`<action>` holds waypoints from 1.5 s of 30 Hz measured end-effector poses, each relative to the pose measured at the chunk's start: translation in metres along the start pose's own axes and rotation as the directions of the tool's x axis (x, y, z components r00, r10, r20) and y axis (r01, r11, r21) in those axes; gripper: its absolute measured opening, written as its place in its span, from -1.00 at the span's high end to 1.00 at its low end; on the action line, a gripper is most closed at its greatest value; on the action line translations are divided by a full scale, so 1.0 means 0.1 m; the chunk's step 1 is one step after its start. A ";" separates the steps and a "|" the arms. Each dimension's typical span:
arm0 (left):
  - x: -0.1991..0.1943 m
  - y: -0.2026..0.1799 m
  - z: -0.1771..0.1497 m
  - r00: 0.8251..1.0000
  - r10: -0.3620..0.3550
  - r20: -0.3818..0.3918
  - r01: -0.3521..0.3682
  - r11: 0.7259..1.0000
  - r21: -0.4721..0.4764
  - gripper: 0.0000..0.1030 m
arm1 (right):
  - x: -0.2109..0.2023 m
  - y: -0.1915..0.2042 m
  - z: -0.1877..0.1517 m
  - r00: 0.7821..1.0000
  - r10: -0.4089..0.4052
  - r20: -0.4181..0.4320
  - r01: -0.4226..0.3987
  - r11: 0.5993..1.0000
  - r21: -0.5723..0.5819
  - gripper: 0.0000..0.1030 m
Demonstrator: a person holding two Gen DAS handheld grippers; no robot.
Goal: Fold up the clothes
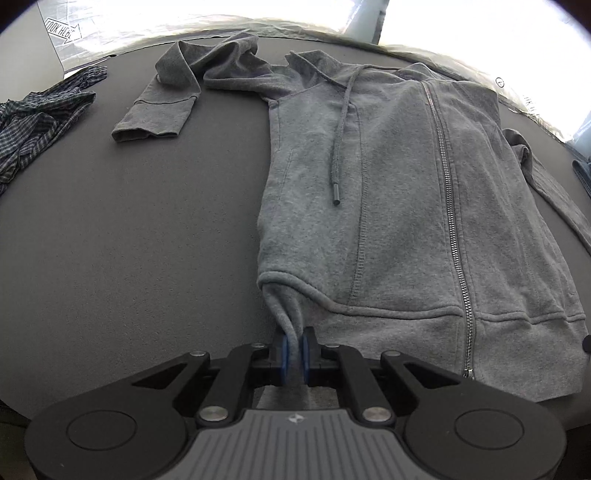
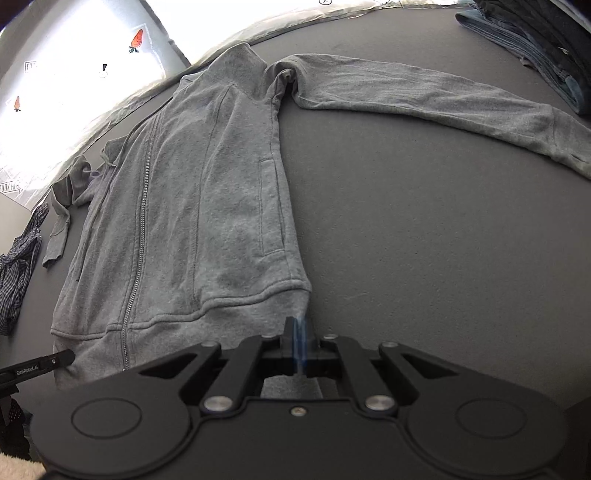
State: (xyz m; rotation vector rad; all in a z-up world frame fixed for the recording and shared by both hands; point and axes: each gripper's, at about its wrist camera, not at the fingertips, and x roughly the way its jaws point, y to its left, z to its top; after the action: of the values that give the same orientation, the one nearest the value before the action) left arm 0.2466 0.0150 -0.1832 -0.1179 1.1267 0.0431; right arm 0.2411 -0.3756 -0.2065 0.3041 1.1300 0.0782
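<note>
Currently my left gripper is clamped on a bunched corner of the grey zip hoodie at its hem, blue pads pressing the fabric. My right gripper is closed on the opposite hem corner, cloth pinched between its pads.

Both stand over a dark grey table. Left of the hoodie the table is bare and open; right of it likewise, up to the outstretched sleeve.

The hoodie lies flat, front up, zipper closed, drawstring trailing down the chest. Its other sleeve lies crumpled beyond the hoodie's left shoulder.

Further left of the hoodie sits a plaid garment; far right, stacked denim. Beyond the hoodie's collar the table edge meets bright wrinkled sheeting.
</note>
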 end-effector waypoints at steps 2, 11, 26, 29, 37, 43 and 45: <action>0.07 0.02 -0.01 0.999 0.015 -0.031 -0.015 1.000 -0.005 0.60 | 0.06 0.08 -0.01 0.999 -0.041 -0.021 0.040 0.998 -0.042 0.95; 0.09 0.09 0.04 0.997 0.000 -0.075 -0.005 0.998 -0.066 0.16 | 0.18 0.13 0.08 0.990 -0.122 -0.072 0.116 0.990 -0.083 0.42; 0.03 0.29 0.49 0.998 0.070 -0.009 -0.070 0.988 -0.140 -0.42 | 0.19 0.24 0.47 0.988 -0.153 0.013 0.154 0.987 -0.048 -0.58; 0.10 0.28 0.60 0.996 0.087 -0.009 -0.087 0.990 -0.112 -0.46 | 0.23 0.33 0.55 0.987 -0.153 0.039 0.156 0.985 -0.075 -0.69; 0.36 0.20 1.11 0.996 0.080 0.029 -0.078 0.995 -0.062 -0.56 | 0.45 0.66 0.93 0.982 -0.159 0.104 0.177 0.964 -0.197 -0.90; 0.70 0.13 1.67 0.997 0.067 0.032 -0.065 0.996 -0.056 -0.57 | 0.72 0.94 1.46 0.979 -0.140 0.146 0.176 0.944 -0.280 -0.94; 0.82 0.13 1.89 0.998 0.065 0.021 -0.063 0.996 -0.070 -0.57 | 0.83 1.05 1.67 0.977 -0.143 0.157 0.186 0.934 -0.306 -0.94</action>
State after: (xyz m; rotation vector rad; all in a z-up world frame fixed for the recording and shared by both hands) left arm 0.4505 0.0480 -0.1776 -0.1423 1.1056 0.1402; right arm 0.4367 -0.2909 -0.1844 -0.0757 0.9885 0.0898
